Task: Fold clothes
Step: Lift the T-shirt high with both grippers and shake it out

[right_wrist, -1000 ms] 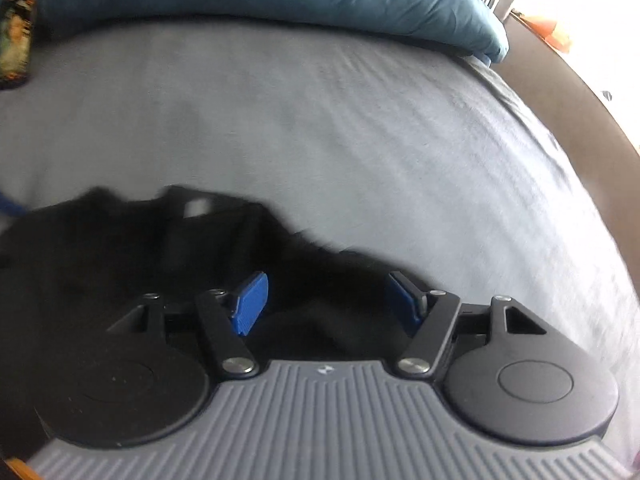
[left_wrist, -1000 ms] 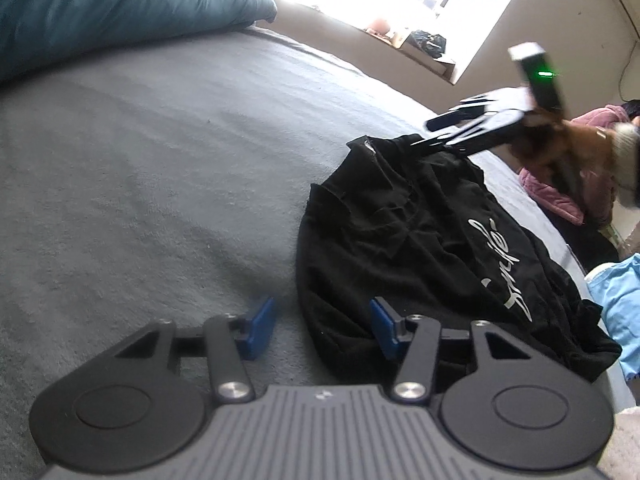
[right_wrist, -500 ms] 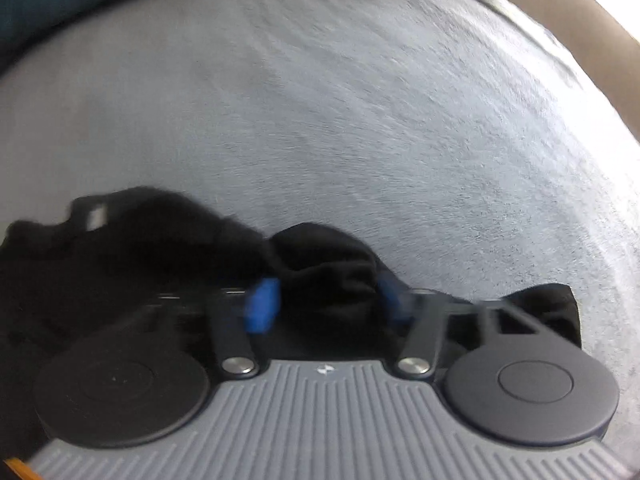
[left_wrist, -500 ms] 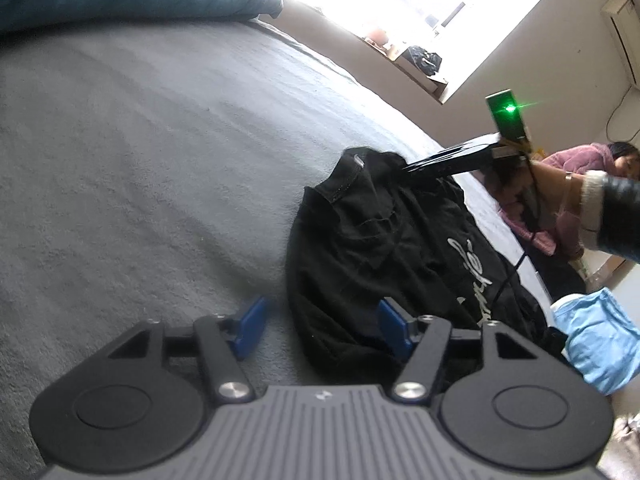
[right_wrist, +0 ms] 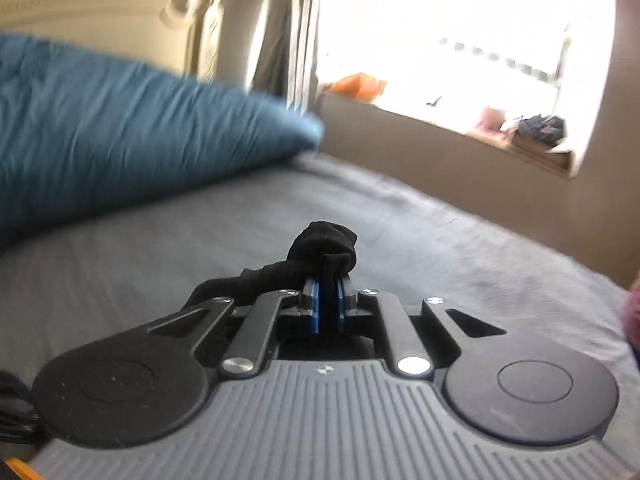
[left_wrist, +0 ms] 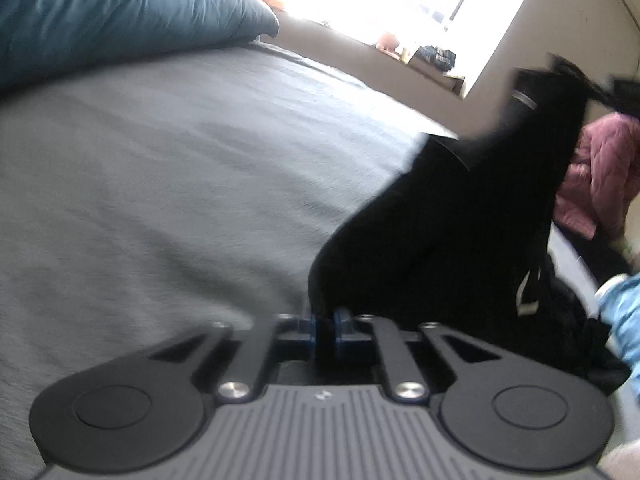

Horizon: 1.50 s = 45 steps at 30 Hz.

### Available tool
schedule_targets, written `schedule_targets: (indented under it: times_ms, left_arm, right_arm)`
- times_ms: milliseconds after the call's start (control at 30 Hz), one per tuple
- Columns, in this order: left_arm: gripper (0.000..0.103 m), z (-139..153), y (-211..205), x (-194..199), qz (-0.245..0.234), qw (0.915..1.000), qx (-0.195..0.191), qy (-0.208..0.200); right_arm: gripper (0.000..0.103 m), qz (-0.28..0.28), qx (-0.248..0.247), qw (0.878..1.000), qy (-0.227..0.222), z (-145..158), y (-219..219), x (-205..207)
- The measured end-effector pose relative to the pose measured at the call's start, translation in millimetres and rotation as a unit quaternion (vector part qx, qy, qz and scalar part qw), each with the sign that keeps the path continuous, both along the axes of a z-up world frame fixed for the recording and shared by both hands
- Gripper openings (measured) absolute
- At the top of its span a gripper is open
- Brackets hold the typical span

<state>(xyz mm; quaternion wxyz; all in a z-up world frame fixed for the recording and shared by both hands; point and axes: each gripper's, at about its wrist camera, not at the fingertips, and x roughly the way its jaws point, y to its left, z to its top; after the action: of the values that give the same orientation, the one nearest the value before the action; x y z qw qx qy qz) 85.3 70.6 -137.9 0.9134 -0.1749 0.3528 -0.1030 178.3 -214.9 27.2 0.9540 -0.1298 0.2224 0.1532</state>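
The landmark here is the bed [left_wrist: 160, 184], covered by a grey sheet. The black garment [left_wrist: 460, 216] is on the right part of the bed and is lifted up from it: it rises as a stretched dark sheet from the lower middle of the left wrist view toward the upper right corner. Some white print [left_wrist: 528, 292] is visible on its lower right part, near the edge of the bed.

The left claw [left_wrist: 325, 330] is clenched on the lower edge of the black garment, low above the bed; its blue pads [left_wrist: 311, 330] are pressed almost together with the cloth between them. The right claw [right_wrist: 329, 308] is also clenched, and it grasps a bunched corner of the same garment [right_wrist: 324, 248], which sticks out in a small black knot just above the pads. This claw is raised above the bed and looks toward the head of the bed.

At the head of the bed lies a blue pillow [left_wrist: 112, 20]. Beyond the far side of the bed is a bright window [right_wrist: 460, 32] with small things on its sill, too blurred to name. At the right side of the bed there is a pink quilted jacket [left_wrist: 600, 176], and just below it, a light blue cloth [left_wrist: 624, 316].
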Motion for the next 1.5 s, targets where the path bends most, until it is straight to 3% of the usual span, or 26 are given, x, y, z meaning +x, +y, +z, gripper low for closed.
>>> schedule_targets:
  times_ms: [100, 233, 367, 467, 533, 633, 700, 833, 967, 1133, 1500]
  left_arm:
    - [0.007, 31, -10, -6, 0.032, 0.999, 0.008, -0.032]
    - [0.007, 113, -5, -32, 0.071, 0.9867, -0.005, -0.146]
    - [0.007, 215, -9, -62, 0.079, 0.9595, 0.024, -0.269]
    - [0.007, 285, -19, -91, 0.085, 0.929, 0.052, -0.356]
    - [0.007, 323, -26, -111, 0.087, 0.9083, 0.067, -0.404]
    - [0.007, 367, -32, -138, 0.09, 0.8831, 0.074, -0.455]
    - [0.007, 378, -35, -148, 0.096, 0.875, 0.084, -0.467]
    - [0.007, 400, -42, -169, 0.108, 0.858, 0.104, -0.491]
    - [0.007, 386, -47, -168, 0.118, 0.8592, 0.124, -0.482]
    - [0.007, 362, -46, -127, 0.123, 0.8711, 0.137, -0.455]
    - [0.007, 287, -66, 37, 0.106, 0.9007, 0.177, -0.382]
  right_arm:
    - [0.006, -0.032, 0.032, 0.998, -0.051, 29, -24, -39]
    - [0.006, -0.079, 0.062, 0.988, -0.114, 60, -70, -87]
    - [0.006, -0.111, 0.084, 0.97, -0.2, 117, -120, -152]
    - [0.006, -0.11, 0.1, 0.952, -0.27, 156, -137, -199]
    - [0.006, -0.101, 0.115, 0.944, -0.291, 173, -145, -220]
    - [0.006, -0.088, 0.138, 0.933, -0.322, 197, -155, -250]
    - [0.006, -0.078, 0.153, 0.924, -0.342, 214, -163, -271]
    - [0.006, -0.053, 0.17, 0.921, -0.347, 216, -167, -284]
    - [0.006, -0.032, 0.178, 0.922, -0.342, 206, -161, -276]
    - [0.006, -0.028, 0.178, 0.929, -0.323, 185, -160, -246]
    - [0.006, -0.076, 0.147, 0.954, -0.248, 122, -160, -96]
